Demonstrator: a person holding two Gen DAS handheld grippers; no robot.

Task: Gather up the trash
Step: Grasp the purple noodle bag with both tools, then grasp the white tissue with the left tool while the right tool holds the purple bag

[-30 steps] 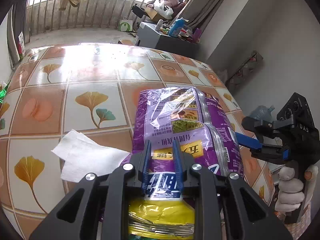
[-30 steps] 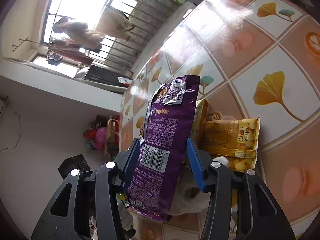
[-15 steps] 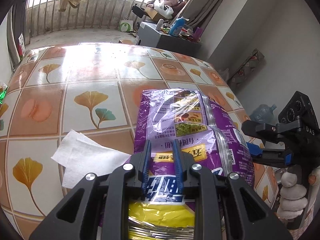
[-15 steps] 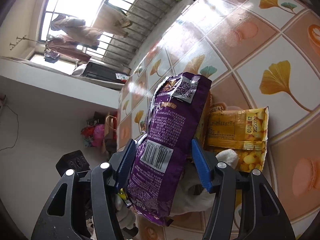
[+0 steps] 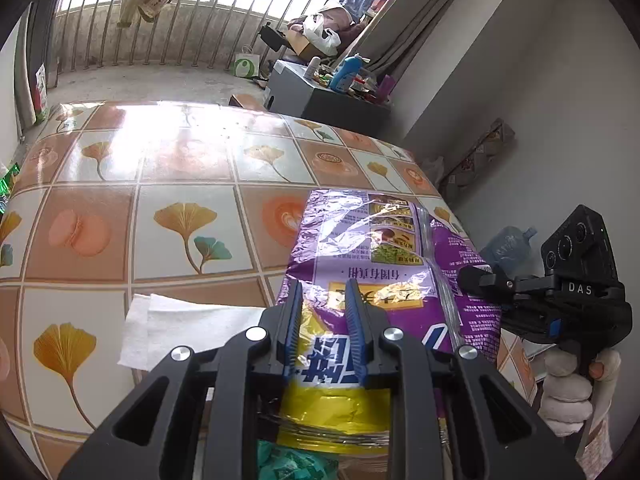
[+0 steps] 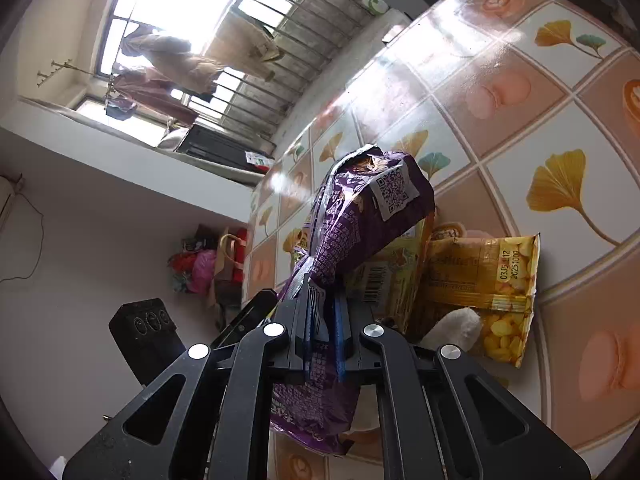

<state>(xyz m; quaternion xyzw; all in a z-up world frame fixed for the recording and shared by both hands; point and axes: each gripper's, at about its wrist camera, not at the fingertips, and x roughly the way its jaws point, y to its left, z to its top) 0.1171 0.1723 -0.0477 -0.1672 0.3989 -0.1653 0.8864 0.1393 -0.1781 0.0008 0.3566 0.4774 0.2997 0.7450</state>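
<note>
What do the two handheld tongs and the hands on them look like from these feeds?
Both tongs are matte black, with angular linkage arms, silver round pivot bolts and ribbed blue finger pads. The left wrist view shows the right tongs from the side: a black block with three round lenses, white "DAS" lettering and a small blue part, gripped by a hand in a white knit glove. No cables show.
</note>
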